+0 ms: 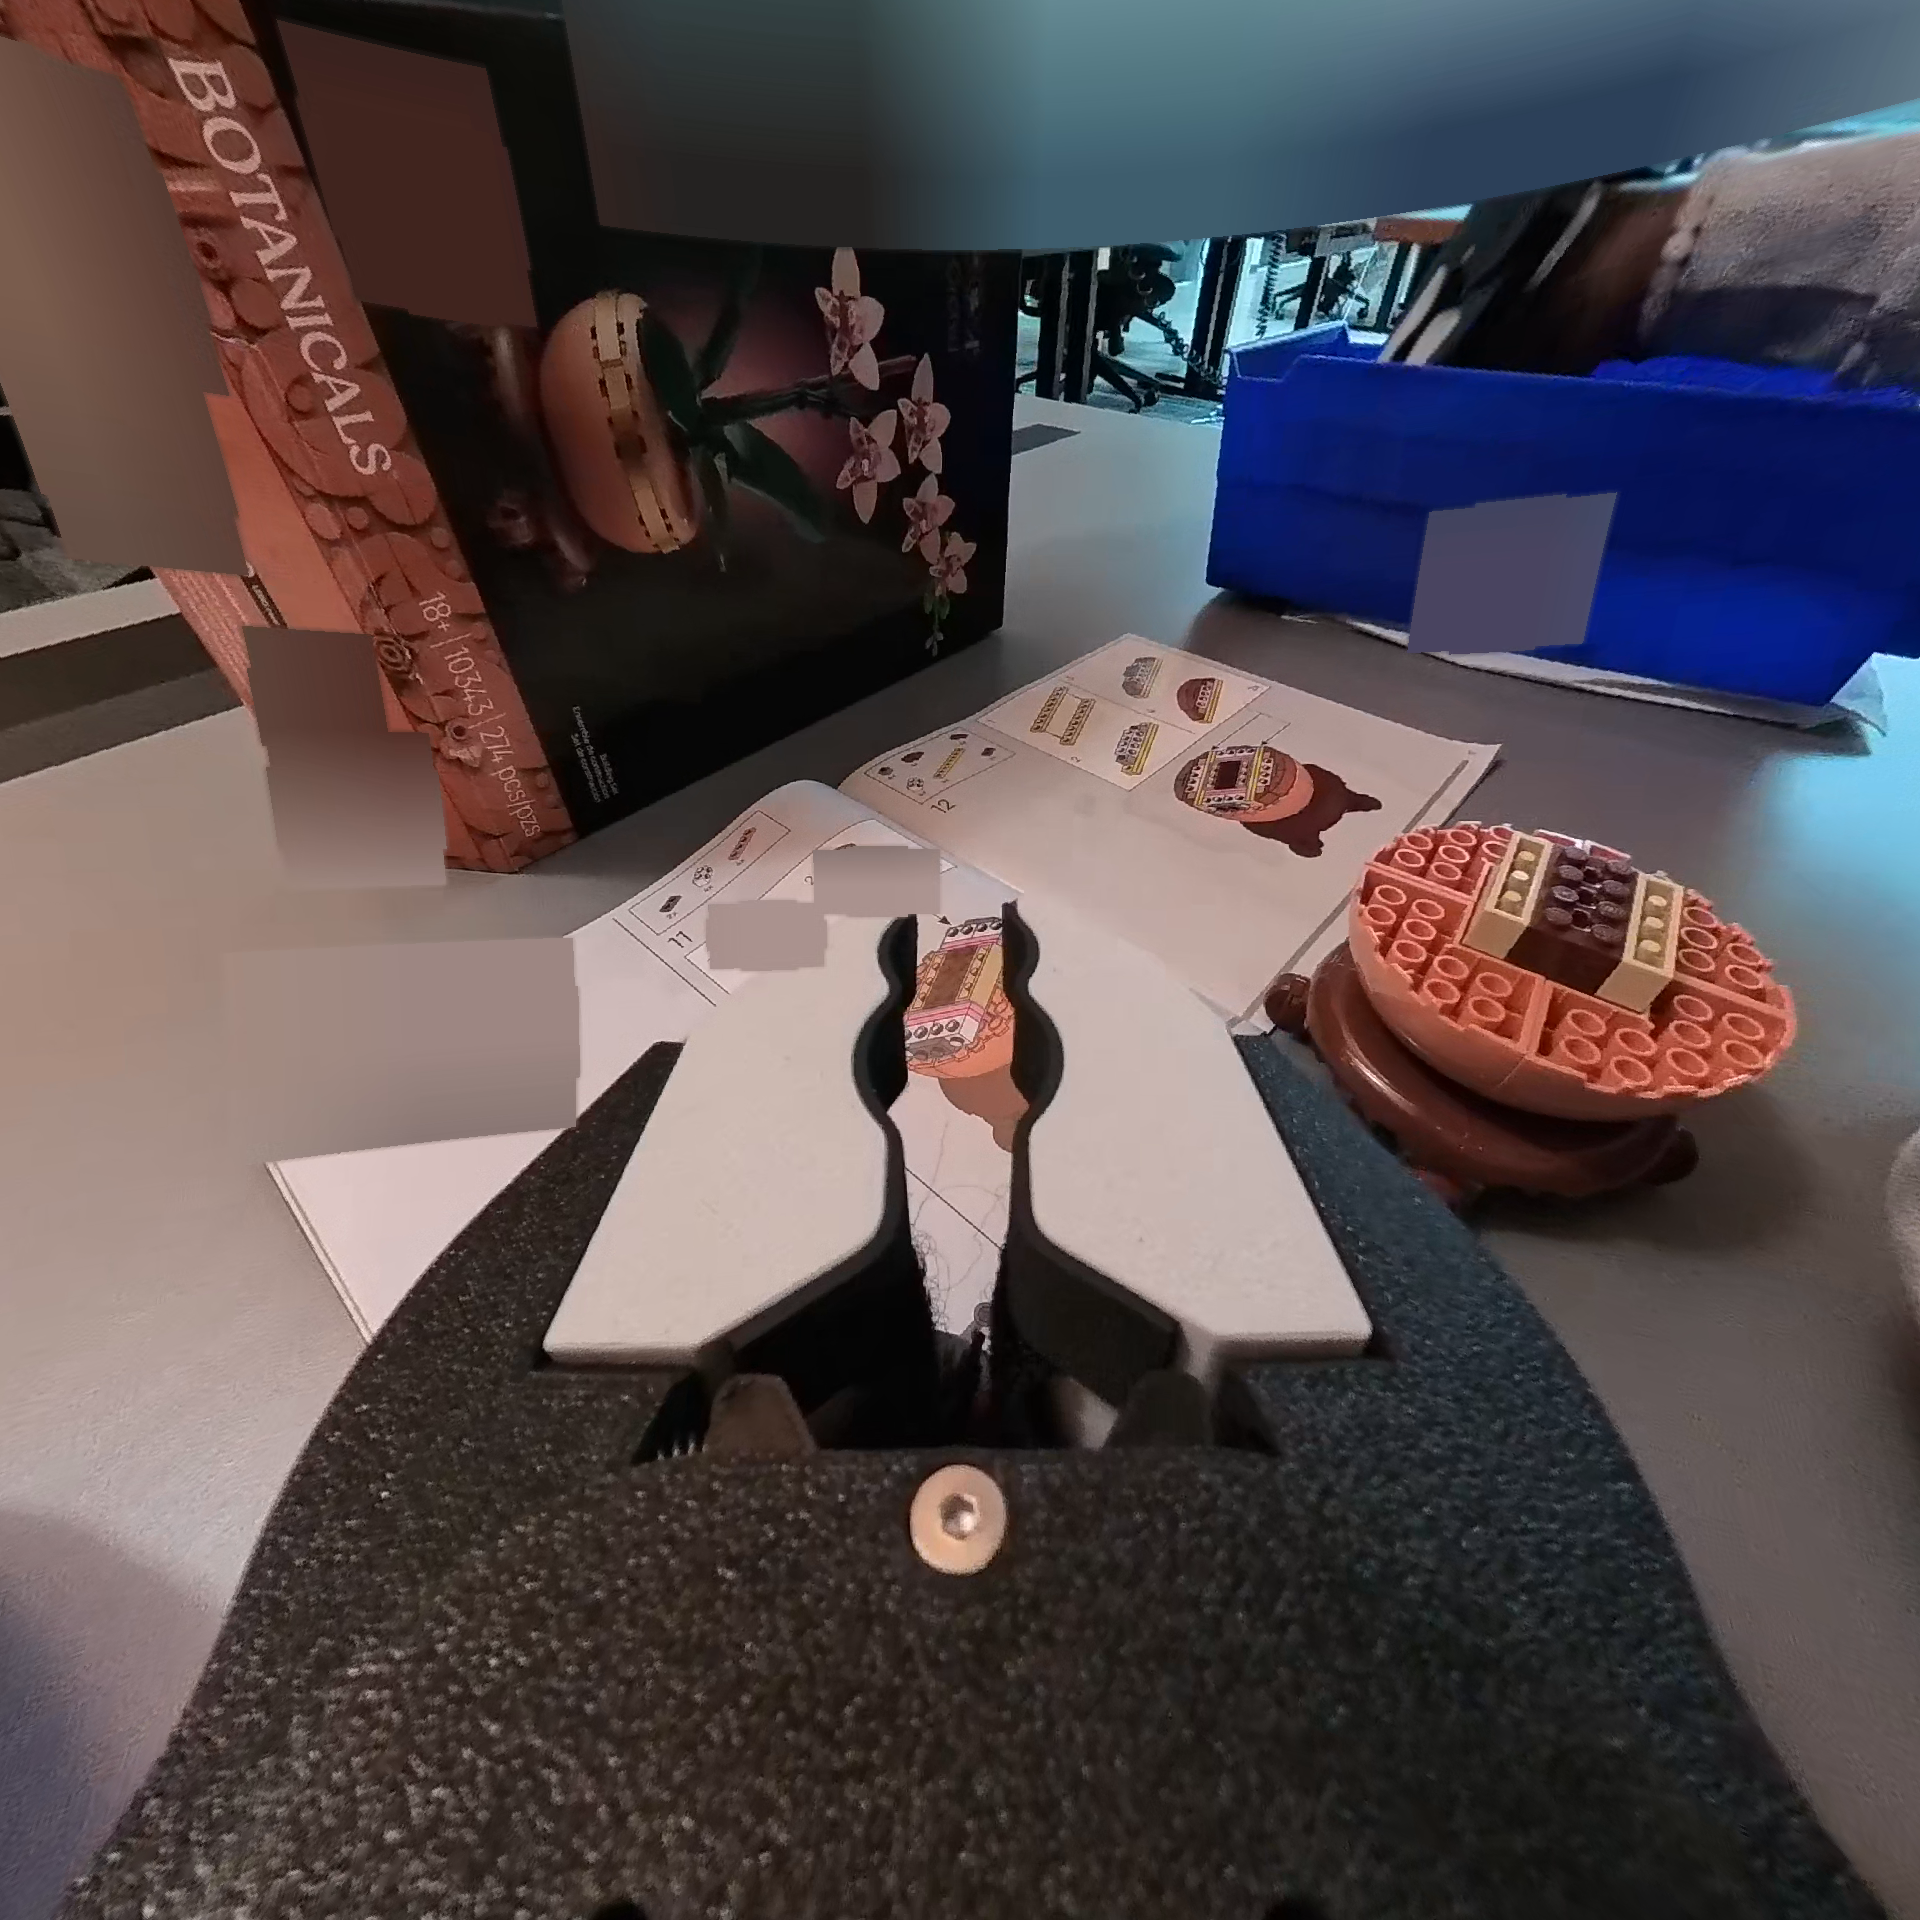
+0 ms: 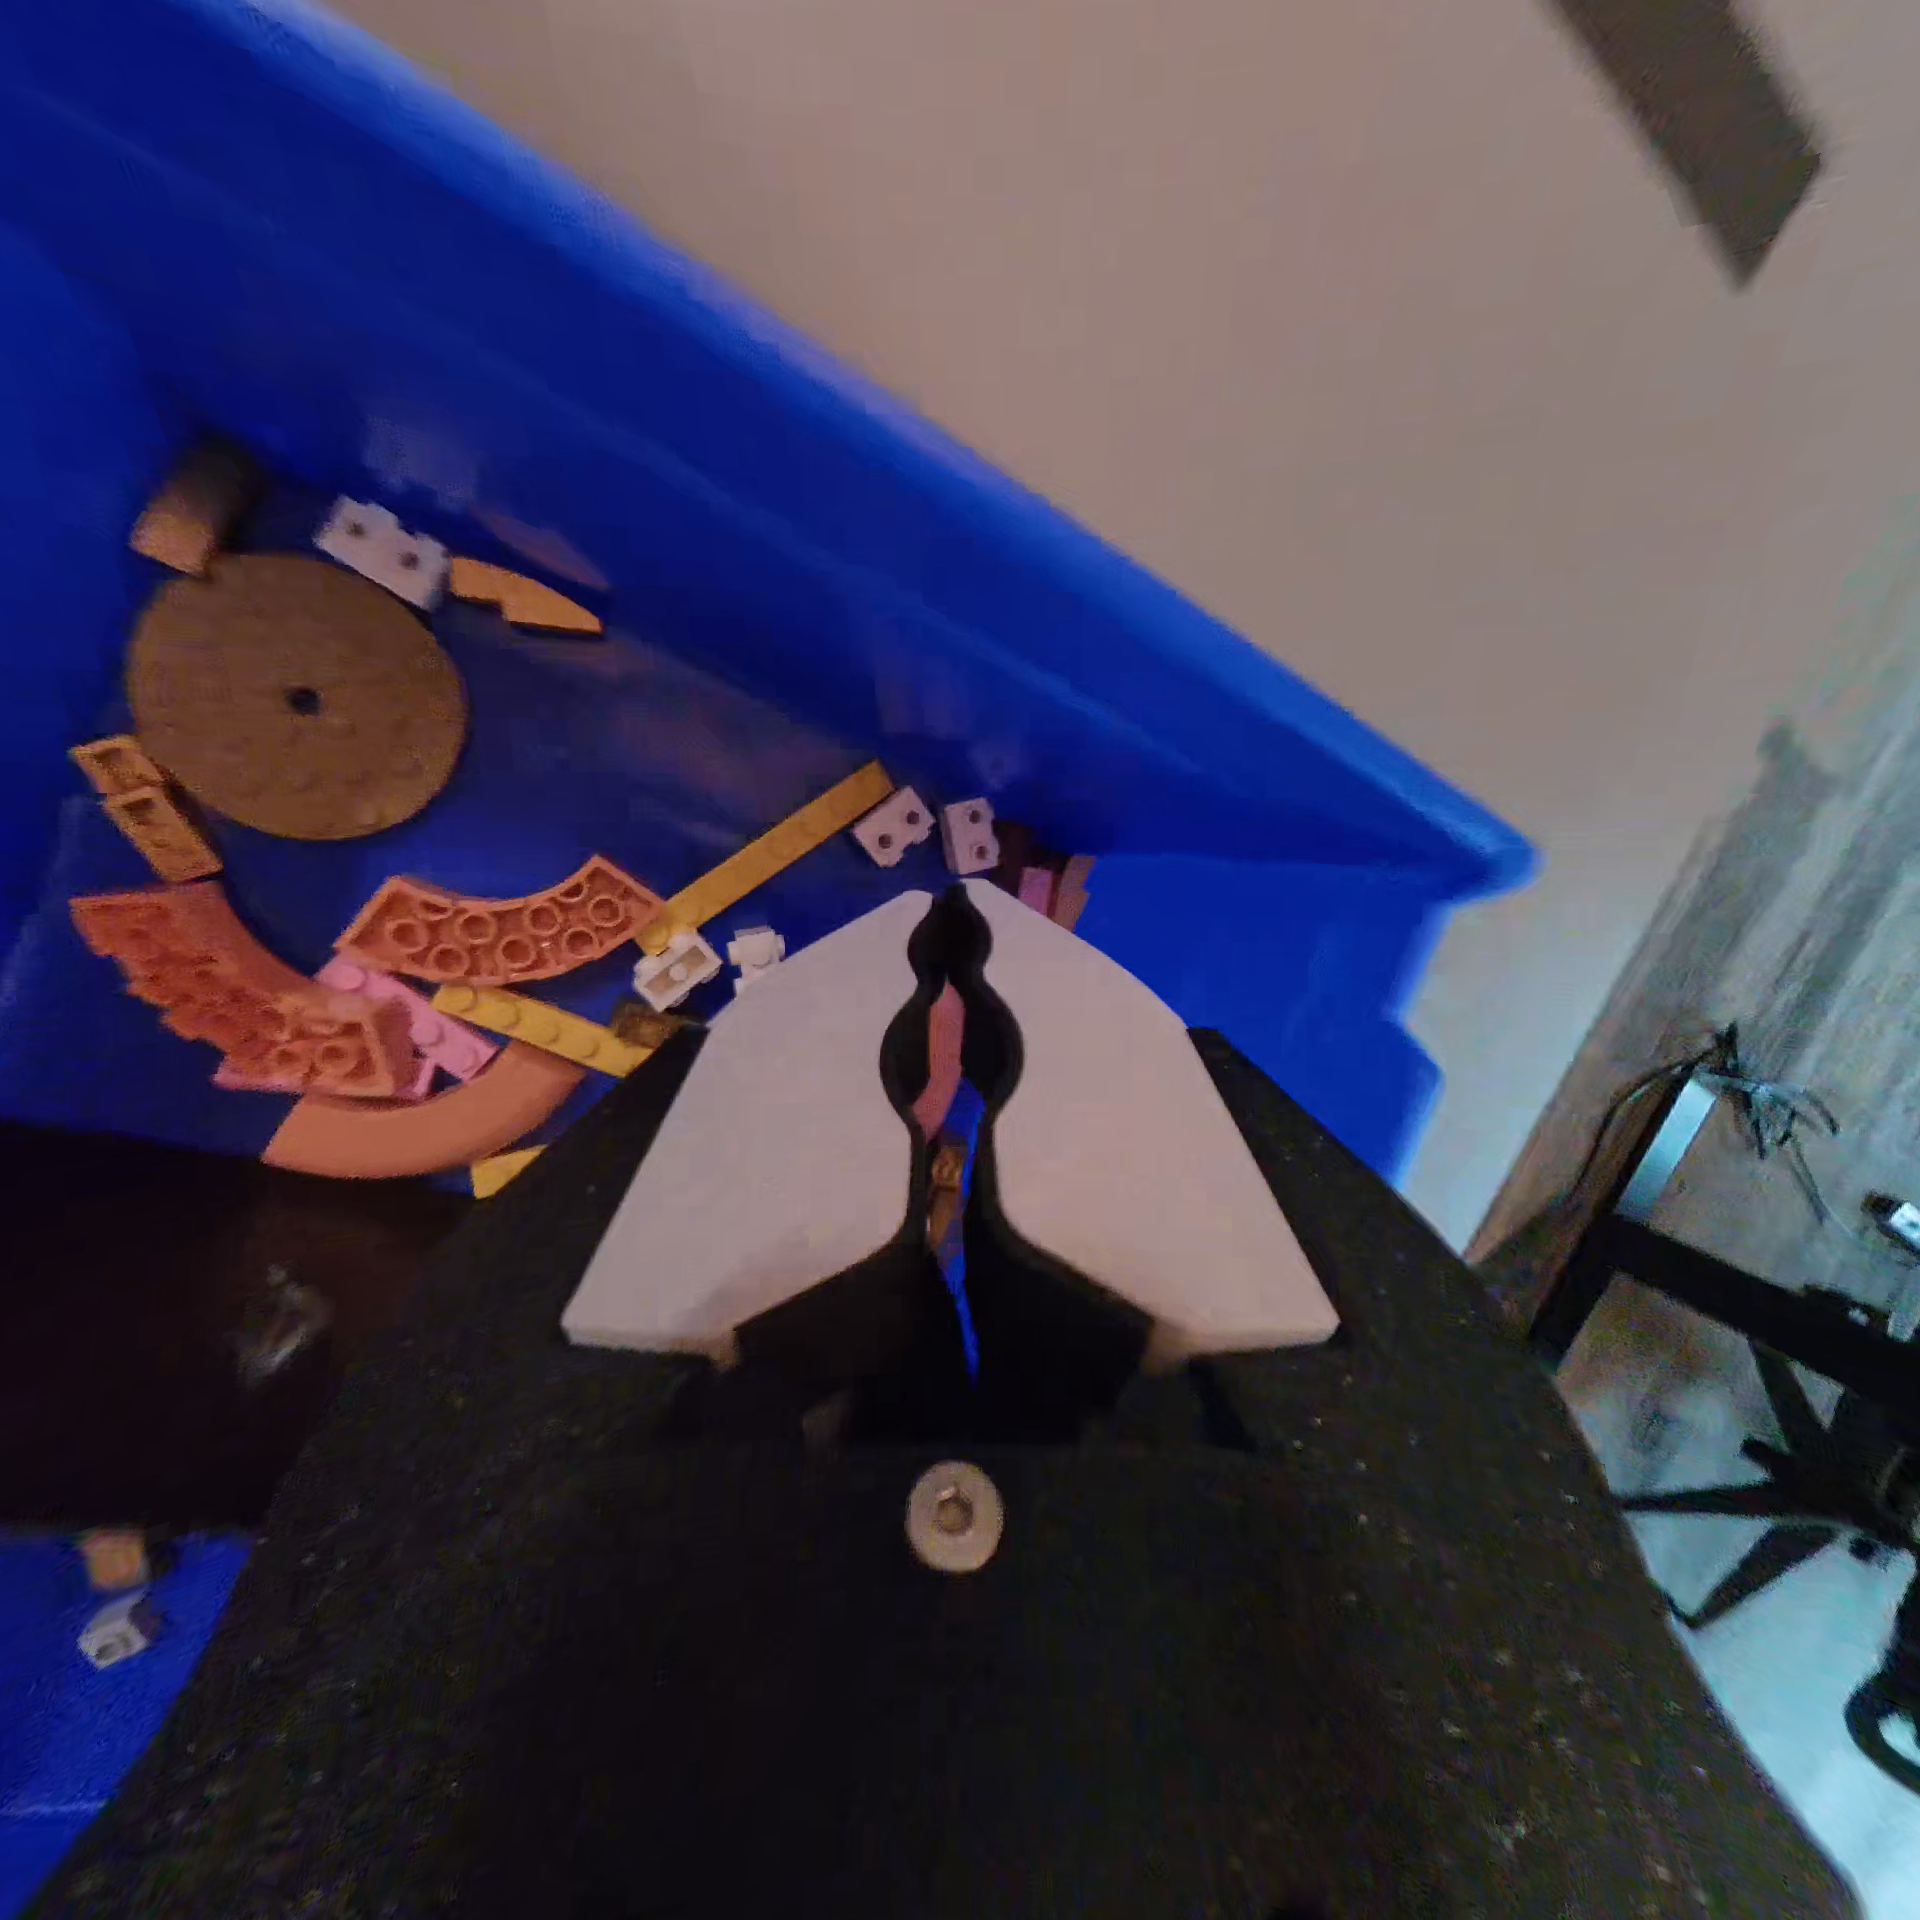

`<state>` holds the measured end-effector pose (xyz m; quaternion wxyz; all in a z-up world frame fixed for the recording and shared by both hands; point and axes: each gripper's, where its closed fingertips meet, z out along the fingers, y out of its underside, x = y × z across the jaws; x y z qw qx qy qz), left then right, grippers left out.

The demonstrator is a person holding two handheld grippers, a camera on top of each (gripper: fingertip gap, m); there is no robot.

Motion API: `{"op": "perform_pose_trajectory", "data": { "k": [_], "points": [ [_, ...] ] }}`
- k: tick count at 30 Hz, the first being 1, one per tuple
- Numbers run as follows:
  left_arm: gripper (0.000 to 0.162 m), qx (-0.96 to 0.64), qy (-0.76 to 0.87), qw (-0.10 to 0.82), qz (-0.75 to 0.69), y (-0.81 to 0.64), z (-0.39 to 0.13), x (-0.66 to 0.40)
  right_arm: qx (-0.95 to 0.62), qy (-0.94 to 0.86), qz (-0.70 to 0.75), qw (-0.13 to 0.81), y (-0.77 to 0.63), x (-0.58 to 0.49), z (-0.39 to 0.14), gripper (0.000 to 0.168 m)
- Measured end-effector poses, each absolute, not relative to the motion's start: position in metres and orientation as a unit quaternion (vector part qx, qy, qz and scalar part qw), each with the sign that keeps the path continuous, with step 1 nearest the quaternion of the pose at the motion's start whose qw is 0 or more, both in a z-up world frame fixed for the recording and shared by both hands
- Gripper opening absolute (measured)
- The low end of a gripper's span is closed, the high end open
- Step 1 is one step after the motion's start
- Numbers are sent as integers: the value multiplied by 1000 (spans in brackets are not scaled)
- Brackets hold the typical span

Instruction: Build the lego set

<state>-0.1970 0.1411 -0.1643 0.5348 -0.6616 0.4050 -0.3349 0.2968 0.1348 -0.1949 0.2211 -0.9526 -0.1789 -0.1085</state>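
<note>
Nearest to me, my left gripper (image 1: pixel 961 920) hangs low over the desk (image 1: pixel 156 1299) with its pale, matte fingers drawn almost together and nothing between them; through the narrow slit I see only the printed page beneath. That page belongs to the instruction booklet (image 1: pixel 1143 821), thin glossy paper lying open and flat. Just to its right stands the partial model (image 1: pixel 1558 997): a glossy brown turned base carrying a salmon, studded bowl shape, tilted, with a dark brown block and two cream strips seated across its middle. I judge the build is at an early-to-middle stage, the pot body only half closed and no stem or flowers begun. Behind the booklet the set's cardboard box (image 1: pixel 644 499) stands upright. Further right is the blue plastic bin (image 2: pixel 727 436), and my right gripper (image 2: pixel 956 904) is reaching into it, fingers nearly touching; a pinkish piece shows in the gap, but the blur keeps me from telling whether it is pinched or merely lying behind. Around it lie loose parts: a salmon curved plate (image 2: pixel 499 925), yellow strips (image 2: pixel 769 847), small white bricks (image 2: pixel 894 826), and a flat brown round plate (image 2: pixel 296 696).
</note>
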Motion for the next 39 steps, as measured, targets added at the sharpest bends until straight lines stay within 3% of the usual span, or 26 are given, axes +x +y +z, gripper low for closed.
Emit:
{"op": "perform_pose_trajectory", "data": {
  "k": [6,9,11,14,16,28,31,39],
  "points": [
    [15,-664,403,529,-340,142,-165,-197,-916,-134,-104,365,104,292,-126,33],
    [15,-664,409,523,-344,140,-166,-196,-927,-91,-112,346,70,319,-118,63],
    [15,-661,414,523,-344,139,-166,-195,-940,-62,-65,328,48,325,-122,70],
    [15,-657,415,525,-347,138,-165,-195,-955,-37,-29,293,17,334,-132,67],
    [15,-656,412,526,-352,138,-164,-196,-961,-41,-39,272,3,344,-139,56],
    [16,-646,419,529,-356,135,-160,-195,-987,-76,-22,142,-18,344,-171,55],
    [20,-633,441,528,-355,128,-143,-188,-987,-80,-22,138,-23,344,-177,48],
    [60,-565,516,434,-476,91,-65,-102,-985,-116,-15,130,-30,341,-192,34]
  ]
}}
